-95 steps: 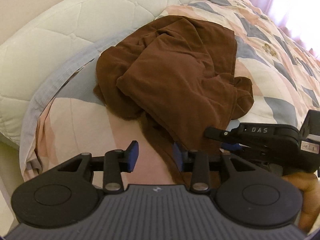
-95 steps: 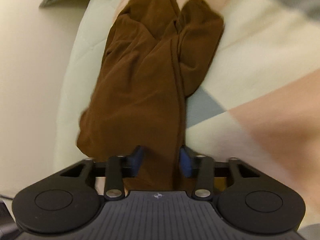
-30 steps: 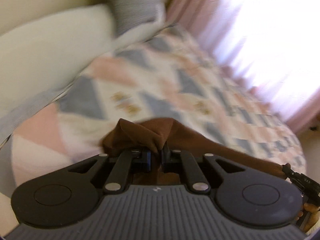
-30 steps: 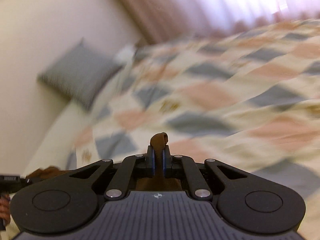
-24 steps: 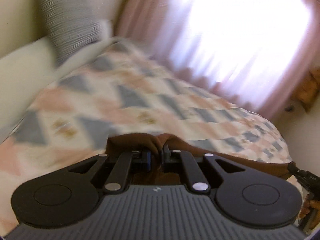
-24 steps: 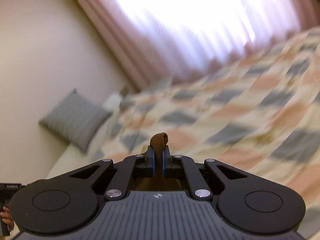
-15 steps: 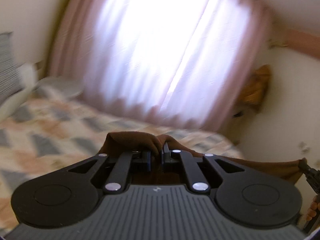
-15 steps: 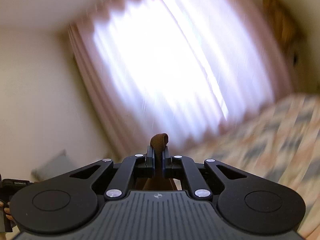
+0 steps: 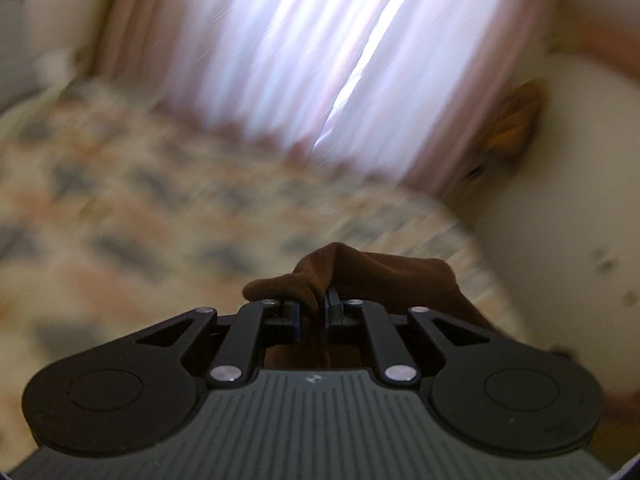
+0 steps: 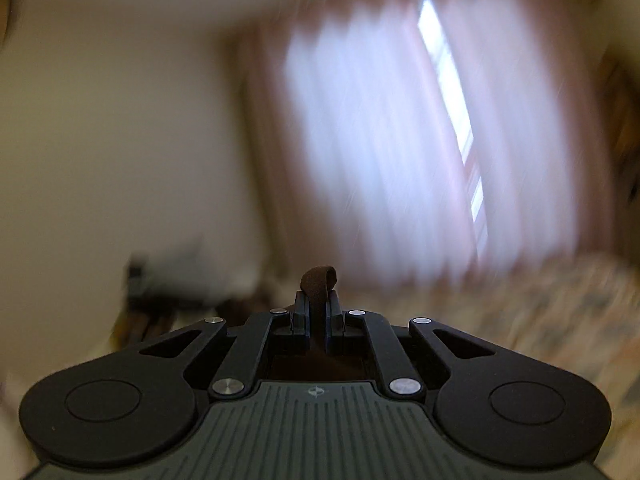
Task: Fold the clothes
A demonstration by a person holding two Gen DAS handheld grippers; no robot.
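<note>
My left gripper is shut on a bunched edge of the brown garment, which trails off to the right and below it, held up in the air above the bed. My right gripper is shut on another part of the brown garment; only a small loop of cloth shows above its fingertips. Both views are blurred by motion. The rest of the garment hangs out of sight below the grippers.
A bed with a patchwork quilt lies below, also at the right in the right wrist view. Pink curtains over a bright window stand behind it. A cream wall is at the left.
Both grippers closed on the brown garment and lifted it off the bed. In the last half second the left view tilted back down toward the quilt; the right view stays raised.
</note>
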